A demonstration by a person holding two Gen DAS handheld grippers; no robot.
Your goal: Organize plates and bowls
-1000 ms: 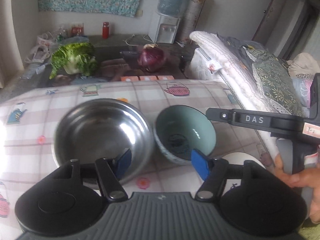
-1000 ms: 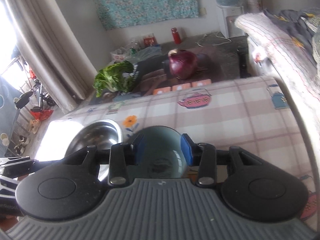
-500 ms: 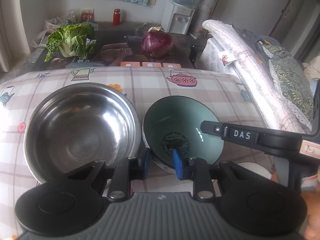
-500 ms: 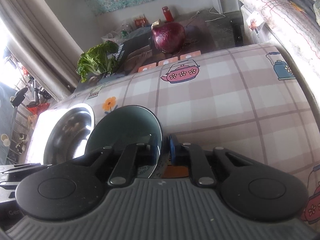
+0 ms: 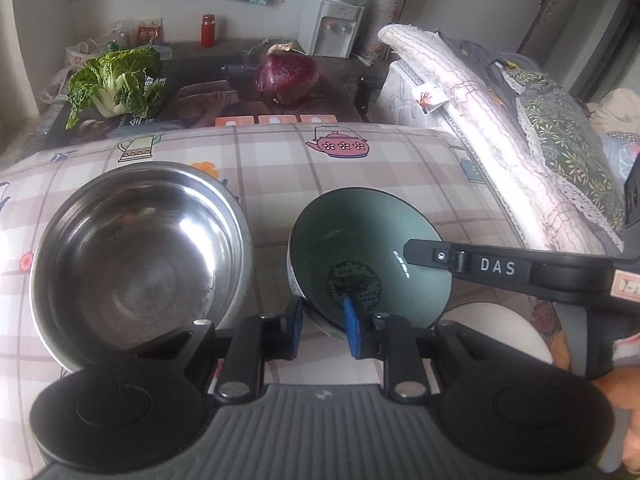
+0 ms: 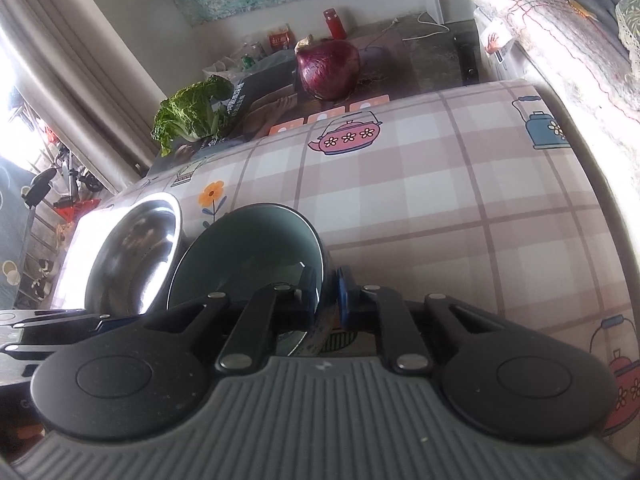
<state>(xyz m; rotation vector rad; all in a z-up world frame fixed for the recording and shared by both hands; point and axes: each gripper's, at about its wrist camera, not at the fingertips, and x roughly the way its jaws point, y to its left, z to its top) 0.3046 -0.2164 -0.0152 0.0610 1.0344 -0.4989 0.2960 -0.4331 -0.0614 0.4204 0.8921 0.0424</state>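
Note:
A green ceramic bowl [image 5: 372,248] is held tilted a little above the checked tablecloth [image 5: 280,160]. My left gripper [image 5: 323,322] is shut on its near rim, one finger inside and one outside. My right gripper [image 6: 325,294] is shut on its right rim; the bowl shows in the right wrist view [image 6: 248,256] too. A steel bowl [image 5: 136,256] sits on the cloth to the left, almost touching the green one. Part of a white dish [image 5: 492,328] shows under the green bowl at the right.
A red cabbage [image 5: 288,78] and a leafy green cabbage [image 5: 116,84] lie on the dark table behind. A water dispenser [image 5: 332,28] stands at the wall. Folded bedding [image 5: 500,120] runs along the table's right edge.
Both grippers have closed on the green bowl's rim, the left from wide open. The bowl has risen and tilted, exposing the white dish under it.

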